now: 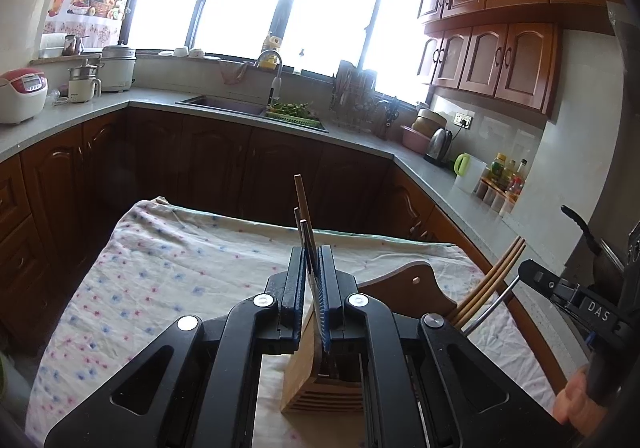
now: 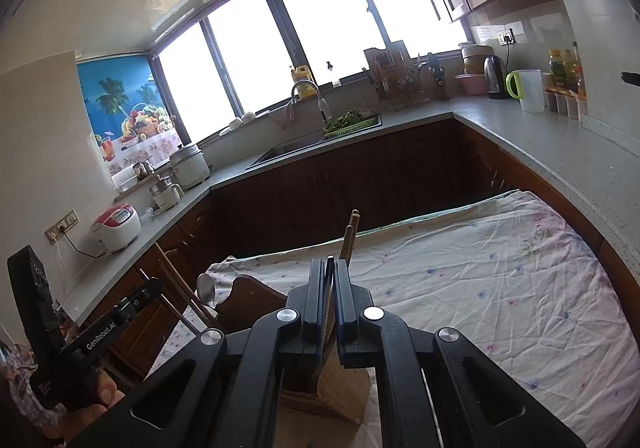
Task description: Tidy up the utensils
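The letters "DAS" are printed in white on the black body of the right gripper (image 1: 520, 272), seen at the right edge of the left wrist view. In the right wrist view, "GenRobot.AI" is printed in white along the black body of the left gripper (image 2: 154, 286), at the lower left. Small white markings lower on that same device cannot be read. Lettering on the small white kettle (image 1: 83, 86) is too small to be made out.
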